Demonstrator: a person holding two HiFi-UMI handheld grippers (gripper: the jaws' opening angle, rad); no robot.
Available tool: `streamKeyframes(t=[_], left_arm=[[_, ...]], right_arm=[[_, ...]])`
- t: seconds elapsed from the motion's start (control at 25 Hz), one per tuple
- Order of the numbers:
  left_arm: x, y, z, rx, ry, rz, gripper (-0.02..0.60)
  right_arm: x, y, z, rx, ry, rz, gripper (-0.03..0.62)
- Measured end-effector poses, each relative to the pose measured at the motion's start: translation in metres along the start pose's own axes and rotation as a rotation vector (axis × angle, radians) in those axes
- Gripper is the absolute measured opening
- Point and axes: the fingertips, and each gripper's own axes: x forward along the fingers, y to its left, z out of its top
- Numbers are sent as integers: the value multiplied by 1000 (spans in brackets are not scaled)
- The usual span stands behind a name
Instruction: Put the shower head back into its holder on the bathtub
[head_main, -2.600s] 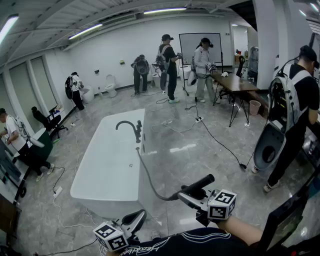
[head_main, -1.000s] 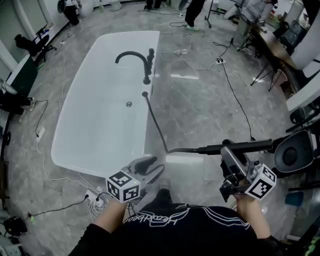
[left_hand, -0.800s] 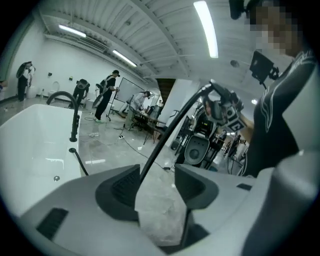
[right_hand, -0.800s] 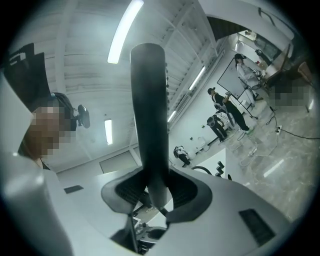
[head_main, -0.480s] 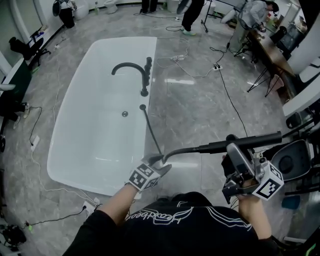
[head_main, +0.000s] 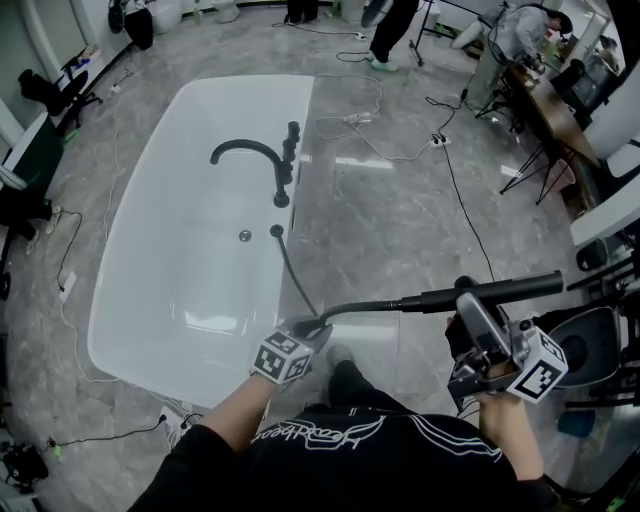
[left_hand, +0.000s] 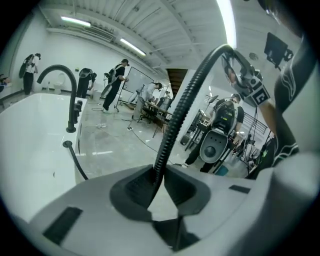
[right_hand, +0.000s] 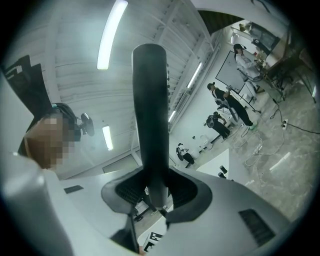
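A black shower head (head_main: 500, 290) lies level over the floor, and my right gripper (head_main: 468, 306) is shut on its handle. In the right gripper view the handle (right_hand: 150, 110) rises from between the pads of the right gripper (right_hand: 155, 194). The black hose (head_main: 295, 275) runs from the tub's right rim to my left gripper (head_main: 312, 328). The left gripper's jaws have just been closing. In the left gripper view the left gripper (left_hand: 158, 183) is shut on the hose (left_hand: 186, 97). A curved black faucet (head_main: 248, 153) and upright black fittings (head_main: 292, 135) stand on the white bathtub (head_main: 180, 260).
Cables (head_main: 455, 175) trail across the grey tiled floor to the right of the tub. A round white fixture (head_main: 585, 335) stands close to my right hand. A table (head_main: 540, 95) and several people stand at the far end. A power strip (head_main: 175, 420) lies near the tub's front.
My left gripper went forward and down from near my body to the hose and closed on it. The right gripper carried the shower head slightly right.
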Motion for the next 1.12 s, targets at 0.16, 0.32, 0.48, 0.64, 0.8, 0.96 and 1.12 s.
streamKeyframes(t=[0.16, 0.32, 0.48, 0.64, 0.8, 0.96, 1.12], left_arm=[[-5, 18, 7, -75, -3, 48, 66], [-19, 36, 16, -174, -31, 121, 65], [-39, 56, 43, -231, -65, 218, 64], [-51, 72, 78, -243, -134, 305, 64], [-76, 86, 106, -231, -233, 398, 64], [-123, 98, 149, -184, -337, 490, 64], [-170, 107, 194, -118, -407, 570, 64]], right_arm=[[8, -48, 10, 24, 26, -22, 137], [15, -102, 15, 57, 70, -45, 137], [33, -142, 27, 106, 101, -7, 137], [50, -166, 41, 113, 123, 35, 137], [63, -174, 42, 106, 137, 89, 137], [88, -166, 47, 73, 164, 144, 137], [114, -155, 54, 61, 170, 199, 137]])
